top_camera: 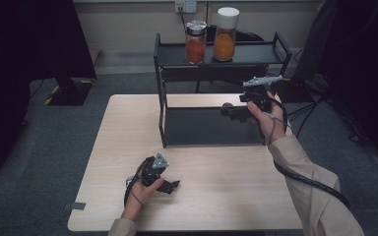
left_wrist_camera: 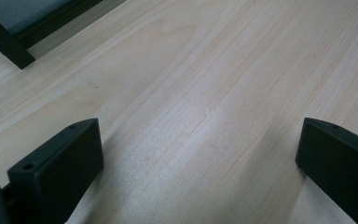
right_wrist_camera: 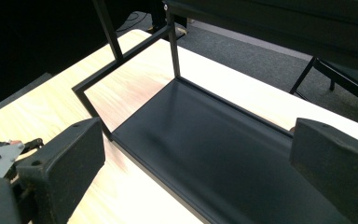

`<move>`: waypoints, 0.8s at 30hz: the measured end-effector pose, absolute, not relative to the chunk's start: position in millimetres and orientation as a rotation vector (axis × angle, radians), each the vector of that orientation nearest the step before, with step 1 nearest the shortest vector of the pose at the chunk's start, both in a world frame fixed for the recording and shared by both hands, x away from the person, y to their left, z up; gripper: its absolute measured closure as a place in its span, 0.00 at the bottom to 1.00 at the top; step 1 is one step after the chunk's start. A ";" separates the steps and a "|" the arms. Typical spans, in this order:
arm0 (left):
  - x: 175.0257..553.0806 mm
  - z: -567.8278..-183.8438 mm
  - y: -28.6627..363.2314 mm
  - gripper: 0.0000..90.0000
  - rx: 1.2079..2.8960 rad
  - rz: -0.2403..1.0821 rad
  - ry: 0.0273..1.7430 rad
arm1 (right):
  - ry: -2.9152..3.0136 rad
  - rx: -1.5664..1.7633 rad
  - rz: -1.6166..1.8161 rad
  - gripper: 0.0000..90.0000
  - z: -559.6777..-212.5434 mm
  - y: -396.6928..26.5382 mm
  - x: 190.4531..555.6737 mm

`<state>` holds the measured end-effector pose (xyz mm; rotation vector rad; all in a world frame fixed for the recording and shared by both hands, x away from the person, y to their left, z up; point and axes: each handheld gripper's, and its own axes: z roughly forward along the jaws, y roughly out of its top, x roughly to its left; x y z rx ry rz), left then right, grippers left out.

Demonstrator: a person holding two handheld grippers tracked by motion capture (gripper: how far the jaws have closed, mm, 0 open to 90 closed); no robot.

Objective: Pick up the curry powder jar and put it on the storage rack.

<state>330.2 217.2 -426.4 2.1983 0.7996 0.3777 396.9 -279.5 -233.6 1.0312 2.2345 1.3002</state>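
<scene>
The right gripper, fingers spread and empty, is hovering at the rack, probably nearer the jars above it than the open-fingered left gripper is.

Rack cut off by frame edges; jar contents unidentifiable

A two-level rack stands on the far half of the bench, ahead of both tongs. Two jars sit side by side on its top shelf, the shorter jar left of the taller jar. The right tongs hang at the rack's right end, over its bottom shelf. The left tongs lie low over bare bench, nearer the person, with the rack's front corner ahead to their left.
</scene>
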 end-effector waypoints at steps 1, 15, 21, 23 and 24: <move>330.2 -426.4 217.2 0.00 2.198 0.378 0.800 | 2.236 1.031 1.306 0.03 -236.1 -280.8 396.8; 330.2 -426.6 217.2 0.00 2.197 0.376 0.801 | 2.248 1.040 1.314 0.03 -259.0 -292.2 390.8; 330.4 -426.3 217.2 0.00 2.200 0.376 0.800 | 2.249 1.041 1.320 0.03 -267.9 -299.5 385.7; 330.4 -426.2 217.2 0.00 2.200 0.376 0.799 | 2.246 1.044 1.321 0.03 -270.9 -302.2 384.2; 330.4 -426.2 217.2 0.00 2.200 0.376 0.800 | 2.239 1.046 1.325 0.03 -272.8 -303.7 382.6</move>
